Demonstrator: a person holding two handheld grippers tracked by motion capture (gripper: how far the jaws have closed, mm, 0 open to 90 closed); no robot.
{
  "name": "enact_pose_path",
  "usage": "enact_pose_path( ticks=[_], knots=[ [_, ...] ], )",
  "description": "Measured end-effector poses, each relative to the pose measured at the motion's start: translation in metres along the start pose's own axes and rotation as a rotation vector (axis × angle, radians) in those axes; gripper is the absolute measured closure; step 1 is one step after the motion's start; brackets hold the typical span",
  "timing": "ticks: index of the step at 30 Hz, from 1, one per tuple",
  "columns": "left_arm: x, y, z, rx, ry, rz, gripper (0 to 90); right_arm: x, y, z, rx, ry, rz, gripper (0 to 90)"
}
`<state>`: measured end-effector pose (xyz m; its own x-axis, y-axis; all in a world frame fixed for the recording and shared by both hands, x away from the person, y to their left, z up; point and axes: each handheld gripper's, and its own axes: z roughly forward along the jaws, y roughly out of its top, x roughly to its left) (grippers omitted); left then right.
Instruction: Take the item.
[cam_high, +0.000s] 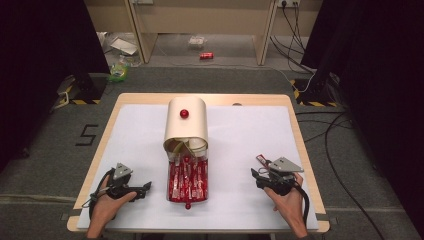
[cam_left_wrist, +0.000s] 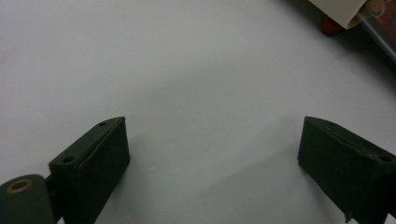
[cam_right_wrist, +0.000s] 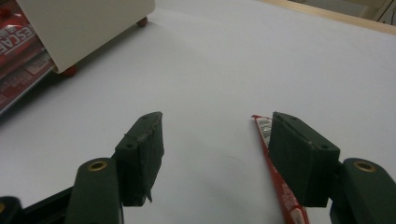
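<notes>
A cream box (cam_high: 186, 125) with a rounded top and a red knob stands at the middle of the white mat (cam_high: 240, 140). Its drawer (cam_high: 188, 181) is pulled out toward me and holds several red sachets. One red sachet (cam_right_wrist: 262, 128) lies flat on the mat along the inner side of one jaw of my right gripper (cam_right_wrist: 217, 135). That gripper's jaws stand apart and do not press on the sachet. From above, the right gripper (cam_high: 257, 169) sits right of the drawer with the sachet (cam_high: 261, 160) at its tip. My left gripper (cam_high: 145, 189) rests left of the drawer, open over bare mat (cam_left_wrist: 212, 140).
The box's corner (cam_left_wrist: 341, 11) and a red foot (cam_left_wrist: 330, 25) show at the far right of the left gripper view. The mat lies on a wooden table (cam_high: 210, 99). Beyond it are a red can (cam_high: 206, 55), cables and wooden frame legs on the floor.
</notes>
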<state>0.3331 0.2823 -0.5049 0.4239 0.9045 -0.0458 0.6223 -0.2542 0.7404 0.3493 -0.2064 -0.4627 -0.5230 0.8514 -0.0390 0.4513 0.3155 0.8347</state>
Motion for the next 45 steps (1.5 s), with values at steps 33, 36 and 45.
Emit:
enact_pose_path(
  ticks=[33,36,45],
  knots=[
    [0.0,0.0,0.0,0.002,-0.002,0.001,7.6,0.062,0.002,0.009,0.009,0.191,-0.08,26.2],
    [0.0,0.0,0.0,0.001,-0.002,0.001,7.6,0.068,0.001,0.008,0.008,0.21,-0.089,25.4],
    [0.0,0.0,0.0,0.002,-0.002,0.001,7.6,0.08,0.0,0.005,0.0,0.243,-0.098,24.2]
  ],
)
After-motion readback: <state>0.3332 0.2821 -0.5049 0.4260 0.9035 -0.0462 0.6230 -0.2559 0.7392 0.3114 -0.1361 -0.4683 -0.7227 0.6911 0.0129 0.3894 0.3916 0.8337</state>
